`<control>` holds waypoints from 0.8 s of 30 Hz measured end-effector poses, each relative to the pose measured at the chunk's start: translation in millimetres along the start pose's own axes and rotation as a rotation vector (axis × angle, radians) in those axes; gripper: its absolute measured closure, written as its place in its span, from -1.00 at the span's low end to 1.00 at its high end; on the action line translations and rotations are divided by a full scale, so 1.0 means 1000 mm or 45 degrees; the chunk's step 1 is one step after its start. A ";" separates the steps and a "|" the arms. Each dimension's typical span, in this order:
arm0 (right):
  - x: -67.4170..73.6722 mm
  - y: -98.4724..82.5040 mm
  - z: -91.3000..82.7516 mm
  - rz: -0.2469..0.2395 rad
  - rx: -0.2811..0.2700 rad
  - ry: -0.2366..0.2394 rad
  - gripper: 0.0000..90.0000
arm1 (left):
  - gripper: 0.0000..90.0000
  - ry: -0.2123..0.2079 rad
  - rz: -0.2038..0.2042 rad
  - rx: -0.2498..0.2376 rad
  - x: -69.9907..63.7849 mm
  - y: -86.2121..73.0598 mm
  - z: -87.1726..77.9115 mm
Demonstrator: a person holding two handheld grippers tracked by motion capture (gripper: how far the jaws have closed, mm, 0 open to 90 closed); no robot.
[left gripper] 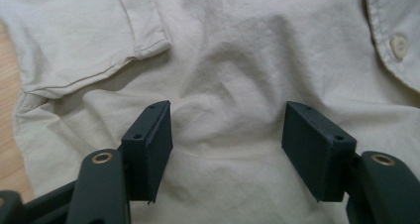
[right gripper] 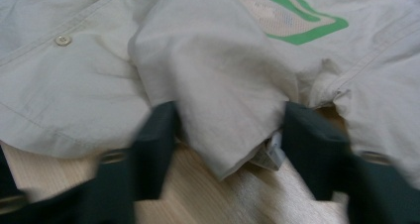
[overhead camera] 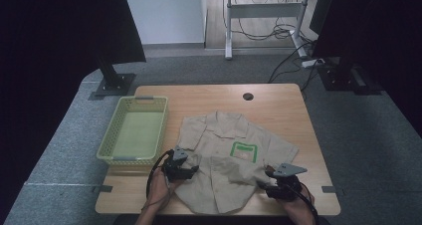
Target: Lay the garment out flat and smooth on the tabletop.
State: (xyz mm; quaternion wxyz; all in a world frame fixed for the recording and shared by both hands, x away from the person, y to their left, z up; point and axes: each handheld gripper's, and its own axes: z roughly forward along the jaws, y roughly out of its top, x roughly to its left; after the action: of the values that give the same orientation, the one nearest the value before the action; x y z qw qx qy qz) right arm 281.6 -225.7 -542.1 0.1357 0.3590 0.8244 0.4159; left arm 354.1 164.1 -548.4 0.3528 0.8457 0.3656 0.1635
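Two grippers are held low at the near edge of the table (overhead camera: 308,110), one at each bottom corner of a beige shirt (overhead camera: 226,155). The left gripper (left gripper: 227,130) is seen with its jaws spread apart over wrinkled cloth below a short sleeve, the pads not pressing on it. The right gripper (right gripper: 228,130) is seen blurred, its jaws standing apart on either side of a folded flap of the shirt's hem, with bare wood beneath; no pinch is visible. The shirt is spread face up across the middle of the table, collar at the far side, a green mark on its chest. Farther left, a pale green basket (overhead camera: 107,145) is placed just beside the shirt.
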 end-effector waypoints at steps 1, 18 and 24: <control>-0.001 0.000 0.002 0.009 0.001 0.021 0.40 | -0.21 0.005 -0.005 -0.013 0.001 -0.001 0.001; -0.006 0.054 -0.076 0.079 -0.238 0.010 -0.04 | -0.22 0.006 -0.008 -0.047 0.006 -0.002 0.003; -0.019 0.028 -0.059 0.141 -0.140 -0.087 -0.23 | -0.24 0.004 -0.005 -0.042 0.009 0.000 0.004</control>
State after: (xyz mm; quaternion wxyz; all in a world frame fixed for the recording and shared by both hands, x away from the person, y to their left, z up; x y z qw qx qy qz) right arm 277.3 -262.3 -485.7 0.1600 0.4100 0.7741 0.4550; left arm 362.1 168.4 -551.5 0.3663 0.8387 0.3653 0.1701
